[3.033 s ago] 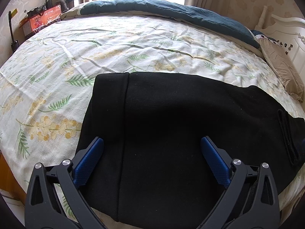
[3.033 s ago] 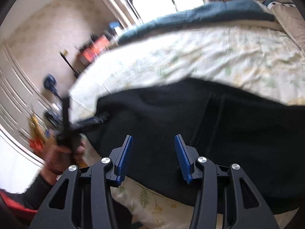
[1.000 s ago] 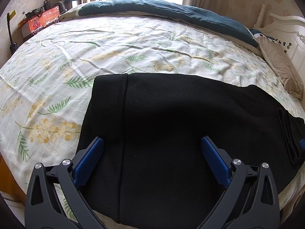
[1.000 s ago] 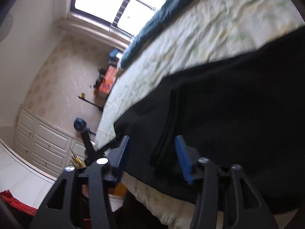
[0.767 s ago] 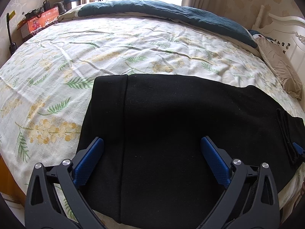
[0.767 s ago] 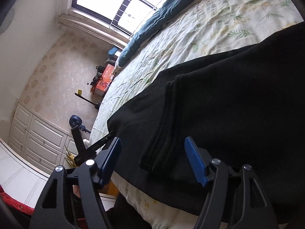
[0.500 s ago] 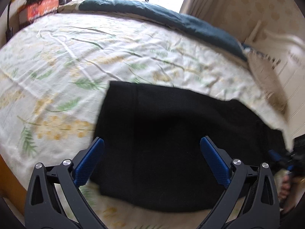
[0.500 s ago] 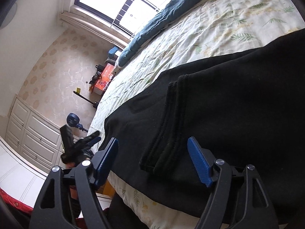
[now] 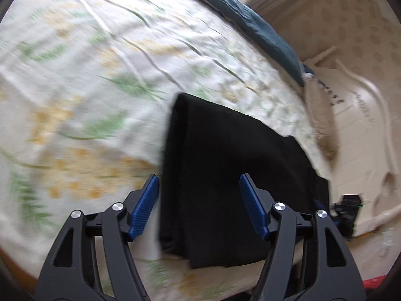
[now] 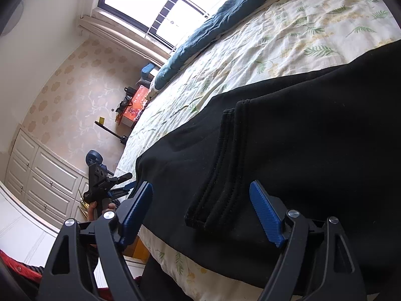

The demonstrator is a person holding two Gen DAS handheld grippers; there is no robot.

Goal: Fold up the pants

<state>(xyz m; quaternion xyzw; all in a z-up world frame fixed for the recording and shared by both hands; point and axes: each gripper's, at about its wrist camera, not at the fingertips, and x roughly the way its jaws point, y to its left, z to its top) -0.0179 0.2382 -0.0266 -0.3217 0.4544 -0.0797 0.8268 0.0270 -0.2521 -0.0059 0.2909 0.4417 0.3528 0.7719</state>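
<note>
pants (image 9: 233,165): one black pair, lying flat on the floral bedsheet (image 9: 75,80) near the bed's front edge
left gripper (image 9: 199,205): jaws wide apart, nothing held, hovering over the folded end of the pants; left finger over bare sheet, right finger over fabric
right gripper (image 10: 200,210): jaws wide apart, nothing held, ribbed cuffs (image 10: 220,165) between the fingers
left view only: headboard (image 9: 361,115), beige pillow (image 9: 320,115); frame is motion-blurred
right view only: window (image 10: 160,2), white cabinets (image 10: 37,175), orange box (image 10: 136,105), the hand (image 10: 100,207) gripping the other tool; two stacked cuffs visible
both views: teal duvet (image 10: 213,22) along the far edge of the bed
containers: only the orange box, contents unreadable
</note>
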